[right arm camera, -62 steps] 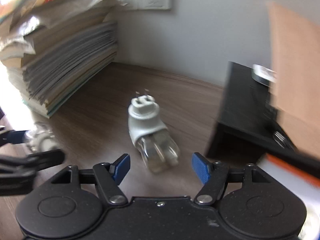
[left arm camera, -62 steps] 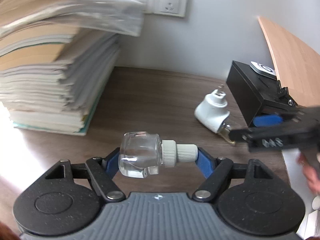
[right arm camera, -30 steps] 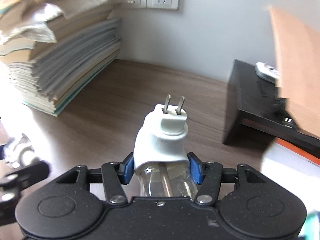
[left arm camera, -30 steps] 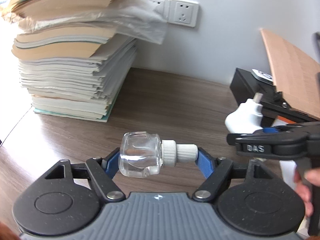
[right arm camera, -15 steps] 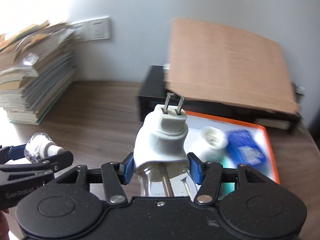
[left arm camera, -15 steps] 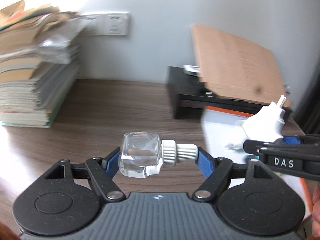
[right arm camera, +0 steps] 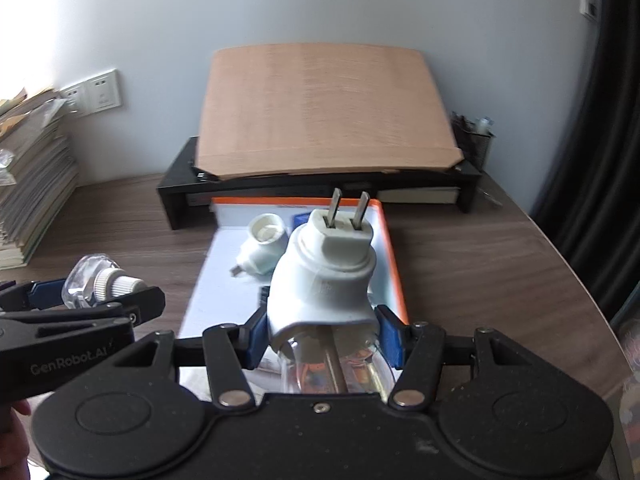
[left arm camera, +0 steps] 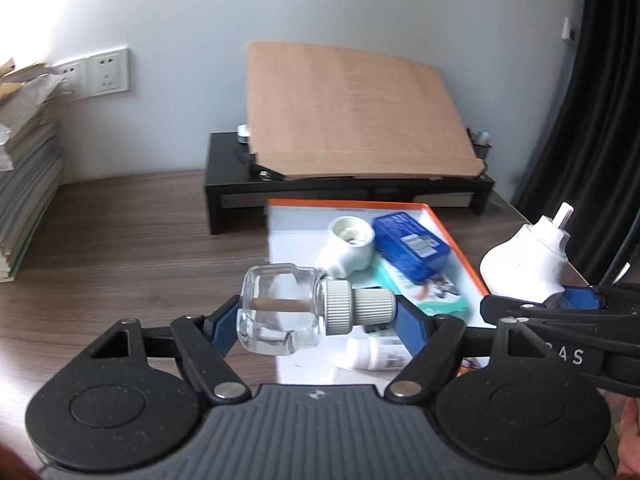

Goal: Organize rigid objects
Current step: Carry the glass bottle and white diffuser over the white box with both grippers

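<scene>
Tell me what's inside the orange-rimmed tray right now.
The tray holds a white plug-in heater, a blue packet and a small white bottle; the grippers hide its near end.

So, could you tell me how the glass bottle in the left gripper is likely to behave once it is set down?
The bottle looks like clear glass, so probably fragile and smooth. It is clamped sideways, base to cap, in the left gripper; its ribbed round cap might let it roll, though the squarish body should resist that.
</scene>
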Demonstrator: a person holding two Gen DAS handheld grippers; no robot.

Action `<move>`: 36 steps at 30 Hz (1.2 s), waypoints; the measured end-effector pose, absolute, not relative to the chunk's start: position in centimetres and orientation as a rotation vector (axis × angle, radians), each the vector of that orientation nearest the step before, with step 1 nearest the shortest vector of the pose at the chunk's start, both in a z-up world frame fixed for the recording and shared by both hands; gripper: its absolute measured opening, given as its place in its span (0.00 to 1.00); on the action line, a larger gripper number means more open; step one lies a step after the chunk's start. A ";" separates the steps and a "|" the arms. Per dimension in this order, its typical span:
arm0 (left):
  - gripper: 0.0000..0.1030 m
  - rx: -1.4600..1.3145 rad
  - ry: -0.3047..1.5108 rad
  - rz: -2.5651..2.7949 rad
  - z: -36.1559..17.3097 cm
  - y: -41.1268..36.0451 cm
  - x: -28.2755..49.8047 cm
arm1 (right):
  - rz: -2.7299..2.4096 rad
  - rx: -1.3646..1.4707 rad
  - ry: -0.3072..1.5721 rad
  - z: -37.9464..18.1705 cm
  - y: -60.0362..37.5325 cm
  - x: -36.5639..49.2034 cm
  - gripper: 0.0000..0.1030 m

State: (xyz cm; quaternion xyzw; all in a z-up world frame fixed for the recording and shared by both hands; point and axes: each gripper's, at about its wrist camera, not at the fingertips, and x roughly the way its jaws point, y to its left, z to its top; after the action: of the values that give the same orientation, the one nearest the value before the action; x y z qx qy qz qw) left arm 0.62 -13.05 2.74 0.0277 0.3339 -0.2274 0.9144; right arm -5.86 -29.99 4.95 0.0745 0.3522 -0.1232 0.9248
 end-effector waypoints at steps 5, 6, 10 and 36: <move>0.77 0.065 0.698 -0.475 2.3 -14.0 0.4 | -0.260 0.151 0.725 4.6 -30.5 -6.4 0.65; 0.77 0.068 0.698 -0.472 2.3 -14.2 0.3 | -0.259 0.148 0.725 4.6 -30.5 -6.6 0.65; 0.77 0.073 0.698 -0.471 2.3 -14.4 0.2 | -0.253 0.147 0.722 4.8 -30.5 -6.7 0.65; 0.77 0.078 0.694 -0.463 2.5 -14.4 1.2 | -0.242 0.169 0.705 5.0 -30.6 -6.3 0.65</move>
State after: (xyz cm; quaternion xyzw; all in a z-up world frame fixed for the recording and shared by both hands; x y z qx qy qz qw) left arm 1.16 -14.40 2.49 0.0379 0.3371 -0.2249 0.9134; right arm -6.34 -30.65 5.01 0.0823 0.3440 -0.1179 0.9279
